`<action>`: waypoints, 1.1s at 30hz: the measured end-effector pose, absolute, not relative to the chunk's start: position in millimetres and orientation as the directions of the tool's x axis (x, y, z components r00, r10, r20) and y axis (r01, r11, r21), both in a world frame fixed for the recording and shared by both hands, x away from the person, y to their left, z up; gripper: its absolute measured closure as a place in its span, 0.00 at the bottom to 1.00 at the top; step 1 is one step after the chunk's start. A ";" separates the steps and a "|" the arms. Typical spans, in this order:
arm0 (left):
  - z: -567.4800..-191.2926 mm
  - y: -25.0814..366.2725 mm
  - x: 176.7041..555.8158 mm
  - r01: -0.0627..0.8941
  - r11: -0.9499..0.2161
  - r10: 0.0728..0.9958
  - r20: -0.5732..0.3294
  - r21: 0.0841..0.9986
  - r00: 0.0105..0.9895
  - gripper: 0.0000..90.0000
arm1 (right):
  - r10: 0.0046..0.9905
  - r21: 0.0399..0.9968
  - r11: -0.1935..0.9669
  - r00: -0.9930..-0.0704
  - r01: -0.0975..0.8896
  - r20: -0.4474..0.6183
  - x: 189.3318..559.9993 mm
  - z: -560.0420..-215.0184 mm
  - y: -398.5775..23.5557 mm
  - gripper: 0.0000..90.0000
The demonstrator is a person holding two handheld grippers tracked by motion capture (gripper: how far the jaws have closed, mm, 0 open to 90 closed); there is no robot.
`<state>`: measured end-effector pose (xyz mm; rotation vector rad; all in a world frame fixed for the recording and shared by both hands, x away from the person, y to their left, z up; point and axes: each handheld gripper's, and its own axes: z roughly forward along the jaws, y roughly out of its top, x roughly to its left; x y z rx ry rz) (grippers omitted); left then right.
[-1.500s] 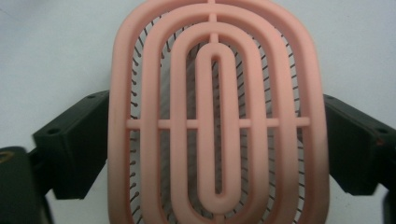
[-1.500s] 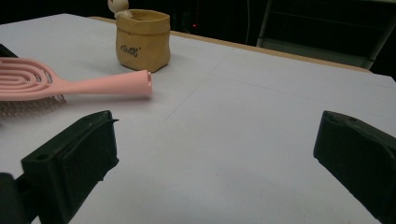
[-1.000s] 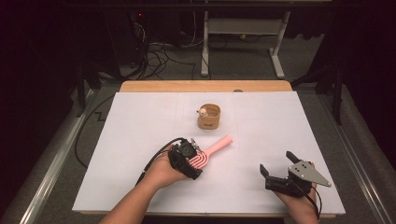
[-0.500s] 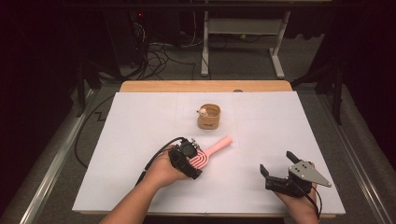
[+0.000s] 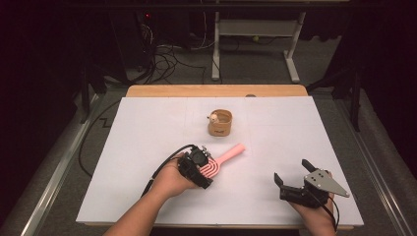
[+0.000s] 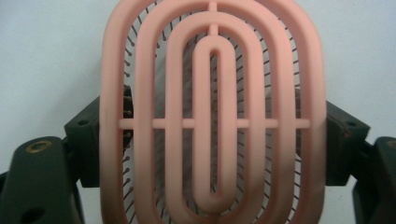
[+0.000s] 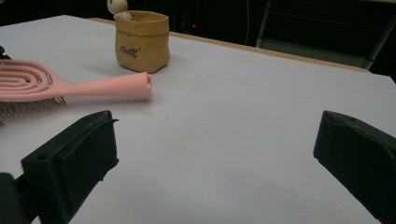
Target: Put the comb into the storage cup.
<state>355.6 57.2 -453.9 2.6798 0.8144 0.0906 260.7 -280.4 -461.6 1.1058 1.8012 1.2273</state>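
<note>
Nearest the person, the right tongs (image 5: 291,181) are resting on the white desk (image 5: 147,147) at its front right, jaws spread wide with nothing between them. Left of them, the left tongs (image 5: 202,169) are pinching the head of the pink hairbrush (image 5: 223,160) across its sides, bristles facing the desk. The brush's handle is pointing away toward a tan cup (image 5: 220,123), which is standing upright farther back, well apart from both tongs.
</note>
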 end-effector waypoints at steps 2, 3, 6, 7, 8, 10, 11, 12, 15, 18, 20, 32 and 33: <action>-452.8 57.9 355.6 0.532 -0.776 0.551 -0.047 0.340 0.833 0.22 | 0.912 0.944 0.193 -0.405 0.266 -0.073 260.7 -461.6 -280.3 0.00; -452.0 58.5 355.7 0.532 -0.773 0.551 -0.049 0.344 0.833 0.22 | 0.912 0.944 0.193 -0.405 0.267 -0.072 260.7 -461.7 -280.3 0.00; -450.3 59.2 354.8 0.523 -0.780 0.542 -0.048 0.343 0.839 0.22 | 0.912 0.944 0.194 -0.405 0.267 -0.072 260.8 -461.9 -280.4 0.00; -449.6 59.4 354.3 0.519 -0.782 0.540 -0.040 0.345 0.840 0.22 | 0.912 0.944 0.193 -0.405 0.269 -0.072 260.8 -461.9 -280.4 0.00; -449.3 59.7 354.1 0.520 -0.782 0.538 -0.050 0.344 0.841 0.22 | 0.911 0.944 0.193 -0.405 0.269 -0.071 260.9 -462.0 -280.5 0.00; -447.6 60.6 353.4 0.514 -0.783 0.537 -0.037 0.351 0.843 0.22 | 0.913 0.944 0.191 -0.403 0.270 -0.069 260.9 -462.1 -280.4 0.00; -446.7 61.2 353.3 0.511 -0.785 0.533 -0.040 0.351 0.845 0.22 | 0.912 0.944 0.193 -0.404 0.269 -0.071 261.0 -462.1 -280.6 0.00; -445.7 61.9 353.2 0.509 -0.784 0.530 -0.043 0.356 0.847 0.22 | 0.912 0.943 0.193 -0.405 0.269 -0.071 260.9 -462.1 -280.6 0.00; -442.8 64.1 352.6 0.505 -0.781 0.531 -0.036 0.366 0.847 0.22 | 0.912 0.944 0.193 -0.404 0.269 -0.071 260.8 -462.0 -280.5 0.00; -439.9 66.4 351.8 0.503 -0.781 0.529 -0.035 0.371 0.848 0.22 | 0.912 0.944 0.193 -0.404 0.269 -0.071 260.8 -462.1 -280.6 0.00; -438.0 67.4 350.9 0.498 -0.784 0.525 -0.034 0.372 0.851 0.22 | 0.912 0.944 0.193 -0.404 0.269 -0.071 260.7 -462.1 -280.6 0.00; -427.6 72.4 340.0 0.451 -0.809 0.481 -0.016 0.376 0.876 0.22 | 0.910 0.944 0.200 -0.408 0.264 -0.079 260.3 -461.8 -279.6 0.00; -427.5 72.8 339.0 0.448 -0.813 0.476 -0.017 0.372 0.879 0.22 | 0.909 0.943 0.201 -0.408 0.263 -0.080 260.2 -461.8 -279.5 0.00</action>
